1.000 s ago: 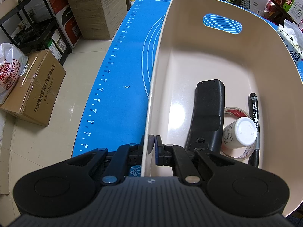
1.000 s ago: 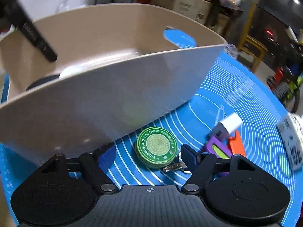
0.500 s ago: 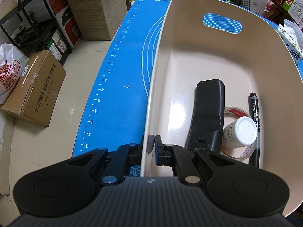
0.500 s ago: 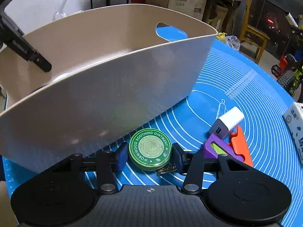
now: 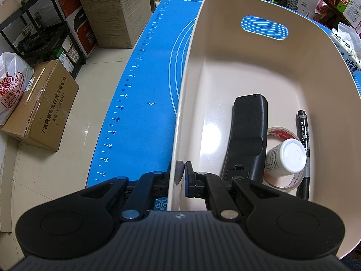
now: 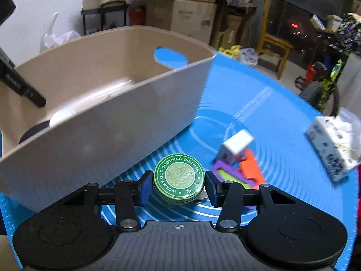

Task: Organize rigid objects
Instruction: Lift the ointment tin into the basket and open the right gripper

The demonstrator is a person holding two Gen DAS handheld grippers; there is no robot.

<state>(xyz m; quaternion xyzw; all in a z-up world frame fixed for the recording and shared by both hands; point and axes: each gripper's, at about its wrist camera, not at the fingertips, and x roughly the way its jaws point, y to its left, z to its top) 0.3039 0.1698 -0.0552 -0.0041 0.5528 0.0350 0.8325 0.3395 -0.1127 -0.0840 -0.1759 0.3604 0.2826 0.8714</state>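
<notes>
— How far along is the sorting?

— Partly done, I judge. My left tongs (image 5: 180, 174) are clamped on the near wall of the beige bin (image 5: 225, 72), steadying it. Inside it lie a black remote (image 5: 248, 131), a white bottle (image 5: 286, 158) standing in a tape roll (image 5: 282, 133), and a black marker (image 5: 303, 149).

— And the right side?

— My right tongs (image 6: 178, 186) sit apart around the green ointment tin (image 6: 179, 178), pads just beside its rim; whether they touch, I cannot tell. It lies on the blue mat (image 6: 270, 117) just beside the bin.

— What's left?

— The tin, then farther out the white charger (image 6: 237, 144), the purple piece (image 6: 222, 170) and the orange piece (image 6: 251, 168). A tissue pack (image 6: 334, 146) lies beyond.
</notes>
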